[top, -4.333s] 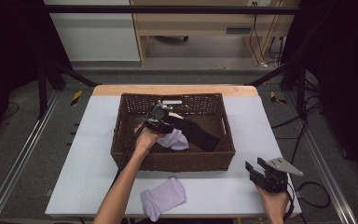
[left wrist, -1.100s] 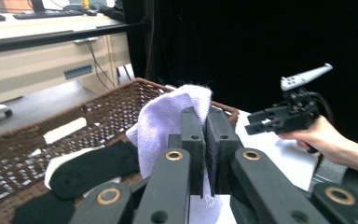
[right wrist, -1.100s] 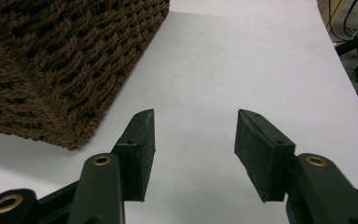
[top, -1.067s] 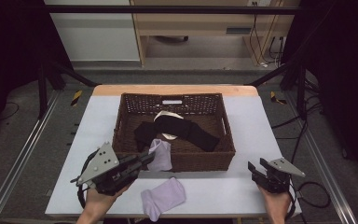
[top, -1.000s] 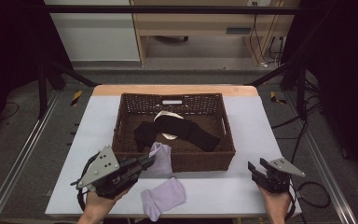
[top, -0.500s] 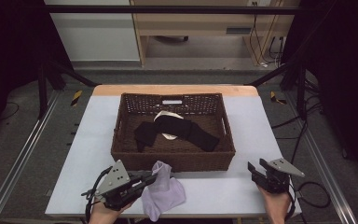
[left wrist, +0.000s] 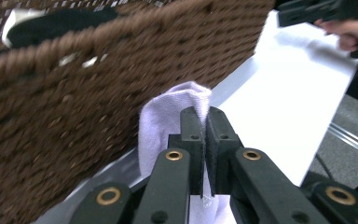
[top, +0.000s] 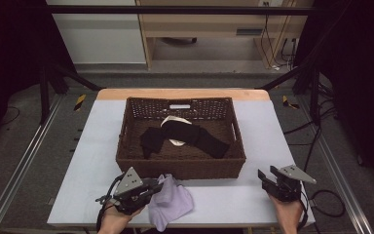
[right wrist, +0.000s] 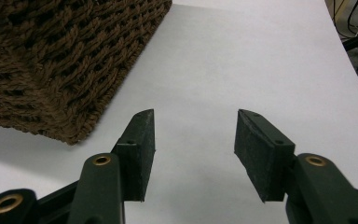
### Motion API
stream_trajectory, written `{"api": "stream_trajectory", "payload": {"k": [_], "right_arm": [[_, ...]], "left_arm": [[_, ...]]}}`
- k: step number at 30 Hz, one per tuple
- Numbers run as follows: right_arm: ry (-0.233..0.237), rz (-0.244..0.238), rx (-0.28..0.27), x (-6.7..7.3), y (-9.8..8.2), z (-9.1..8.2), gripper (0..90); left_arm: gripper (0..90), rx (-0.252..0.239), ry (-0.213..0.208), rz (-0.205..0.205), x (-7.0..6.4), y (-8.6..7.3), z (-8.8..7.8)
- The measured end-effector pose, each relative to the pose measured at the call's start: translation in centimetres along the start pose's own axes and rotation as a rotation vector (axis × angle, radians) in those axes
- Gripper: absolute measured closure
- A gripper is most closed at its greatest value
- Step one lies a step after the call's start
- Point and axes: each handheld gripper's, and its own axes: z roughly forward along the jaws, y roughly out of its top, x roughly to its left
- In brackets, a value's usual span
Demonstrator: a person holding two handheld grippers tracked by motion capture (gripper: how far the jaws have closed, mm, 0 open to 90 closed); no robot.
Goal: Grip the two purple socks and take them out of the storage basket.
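Observation:
My left gripper (top: 154,186) is low over the table's front edge, just in front of the brown wicker basket (top: 180,169). It is shut on a lilac cloth (top: 165,182), which droops onto another lilac cloth (top: 171,204) lying on the table. In the left gripper view the jaws (left wrist: 204,116) pinch a fold of the lilac cloth (left wrist: 168,116) close to the basket wall (left wrist: 74,84). My right gripper (top: 268,178) rests at the front right, open and holding nothing. Its jaws (right wrist: 195,123) stand wide apart over bare white table (right wrist: 242,56).
Inside the basket lie black cloths (top: 190,135) over a white item (top: 167,122). The basket's corner (right wrist: 51,56) is close on the left in the right gripper view. The other hand and gripper (left wrist: 321,9) show far off. Dark frame rails flank the table.
My left gripper has carried the lilac cloth out of the basket, over its front wall and down beside the lilac cloth on the table. The right gripper has stayed put.

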Motion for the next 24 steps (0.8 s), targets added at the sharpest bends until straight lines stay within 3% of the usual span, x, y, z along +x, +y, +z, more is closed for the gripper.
{"api": "stream_trajectory", "payload": {"k": [5, 11, 18, 24], "right_arm": [[0.001, -0.001, 0.011, 0.1, 0.0, 0.1, 47.4], [0.0, -0.011, 0.011, 0.1, -0.1, 0.1, 46.4], [-0.005, -0.006, 0.015, 0.0, -0.2, 0.1, 45.9], [-0.004, 0.001, 0.02, 0.0, -0.2, 0.1, 44.5]], "left_arm": [[84.6, 0.015, 0.027, -0.002, 0.5, -0.3, 0.2], [55.8, 0.016, 0.103, -0.002, 1.2, -0.6, -0.6], [46.7, 0.004, 0.156, -0.027, 2.5, -1.0, -1.9], [39.2, 0.021, 0.217, -0.056, 3.6, -1.9, -2.8]]}}
